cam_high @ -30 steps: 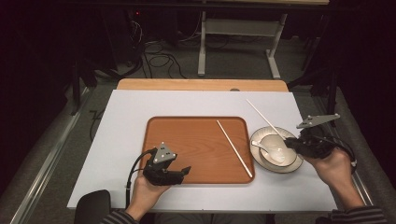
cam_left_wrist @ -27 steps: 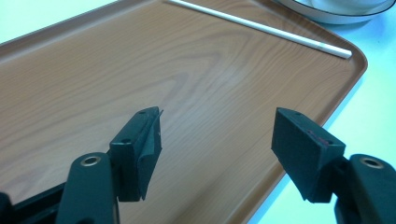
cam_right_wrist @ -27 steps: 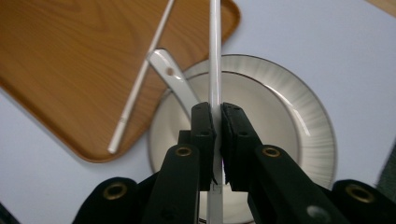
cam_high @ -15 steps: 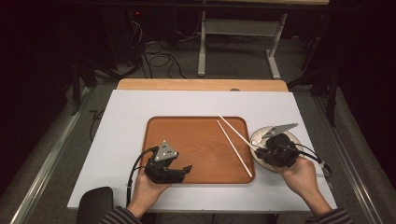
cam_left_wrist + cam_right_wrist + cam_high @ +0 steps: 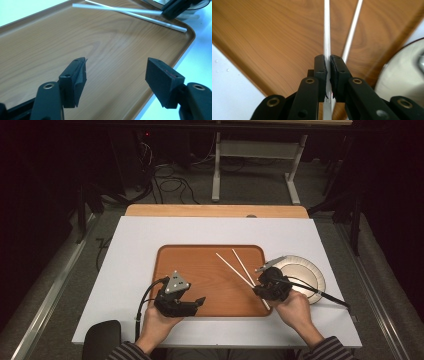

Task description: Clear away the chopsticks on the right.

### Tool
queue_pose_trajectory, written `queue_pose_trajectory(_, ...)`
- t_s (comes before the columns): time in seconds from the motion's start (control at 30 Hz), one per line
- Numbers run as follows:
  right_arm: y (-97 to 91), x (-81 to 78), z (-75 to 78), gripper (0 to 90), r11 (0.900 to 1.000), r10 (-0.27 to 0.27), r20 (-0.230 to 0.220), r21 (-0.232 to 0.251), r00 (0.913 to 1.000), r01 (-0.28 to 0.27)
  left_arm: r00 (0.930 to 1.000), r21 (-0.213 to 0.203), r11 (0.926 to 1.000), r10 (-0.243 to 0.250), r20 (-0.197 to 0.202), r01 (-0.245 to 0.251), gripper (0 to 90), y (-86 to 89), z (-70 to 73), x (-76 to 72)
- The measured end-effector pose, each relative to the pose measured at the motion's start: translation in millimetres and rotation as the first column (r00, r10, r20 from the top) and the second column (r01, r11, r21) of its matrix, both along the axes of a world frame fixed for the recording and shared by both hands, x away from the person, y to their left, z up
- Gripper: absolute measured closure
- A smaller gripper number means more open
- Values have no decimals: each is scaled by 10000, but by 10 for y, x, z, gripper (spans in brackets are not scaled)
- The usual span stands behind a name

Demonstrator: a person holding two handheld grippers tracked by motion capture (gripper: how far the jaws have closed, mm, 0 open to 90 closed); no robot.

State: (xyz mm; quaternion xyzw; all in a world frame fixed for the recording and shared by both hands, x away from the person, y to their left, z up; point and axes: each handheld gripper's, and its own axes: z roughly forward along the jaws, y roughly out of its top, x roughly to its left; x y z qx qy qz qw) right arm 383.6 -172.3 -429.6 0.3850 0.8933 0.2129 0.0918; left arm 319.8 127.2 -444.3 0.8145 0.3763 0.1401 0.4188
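Worktop (image 5: 130,250): white sheet, with a brown wooden tray (image 5: 200,265) at its middle and a pale plate (image 5: 311,272) just off the tray's right edge.

Change noted: a second ago one white chopstick lay across the plate and the other on the tray. The right gripper (image 5: 261,285) has since carried the plate's chopstick (image 5: 326,32) leftward and down, over the tray's right part. It now hangs in the jaws close beside the second chopstick (image 5: 353,31), which lies on the wood; the two run nearly alongside and look to cross near the gripper. Judgement: the pair is being brought together on the tray, and setting this stick down is what remains.

Right hand (image 5: 295,312): reaches in from the lower right, gripper pointing up-left across the tray's edge, jaws pinched tight on the stick near one end.

Left gripper (image 5: 197,301): rests over the tray's near-left edge, unmoved, jaws spread wide with nothing between them, aimed toward the chopsticks.
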Motion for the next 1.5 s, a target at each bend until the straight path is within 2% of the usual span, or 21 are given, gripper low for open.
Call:
queue_pose_trajectory(0.2, 72, 22, -140, 854, 9999, 43, -209, -102, 9998, -45, 10000, -17, 10000, 17, 14, -17, 335, 1, 3, -6)
queue_pose_trajectory(0.27, 98, 23, -184, 849, 9995, -13, -332, -306, 9994, 2, 10000, -35, 10000, 41, 41, -41, 336, 5, 6, -8)
queue_pose_trajectory(0.5, 128, 11, -245, 835, 9987, 116, -339, -501, 9994, -133, 10000, -51, 10000, 75, 62, -74, 337, 5, 7, -11)
queue_pose_trajectory(0.63, 129, 16, -245, 819, 9982, 110, -234, -582, 9997, -123, 9999, -44, 10000, 82, 96, -82, 337, 9, 9, -12)
queue_pose_trajectory(0.93, 124, 7, -249, 850, 9972, -62, 2, -749, 10000, 62, 9999, -33, 9999, 106, 109, -105, 337, 11, 11, -18)
queue_pose_trajectory(1.1, 110, 12, -249, 844, 9951, -199, 227, -960, 9995, 220, 9998, -66, 9999, 139, 120, -138, 338, 19, 17, -23)
queue_pose_trajectory(1.2, 107, 4, -255, 839, 9927, -261, 547, -1165, 9982, 323, 9998, -54, 9999, 134, 147, -133, 341, 21, 18, -26)
queue_pose_trajectory(1.5, 97, 29, -260, 838, 9923, -512, 623, -1092, 9967, 578, 9997, -66, 9999, 156, 167, -154, 340, 23, 20, -29)
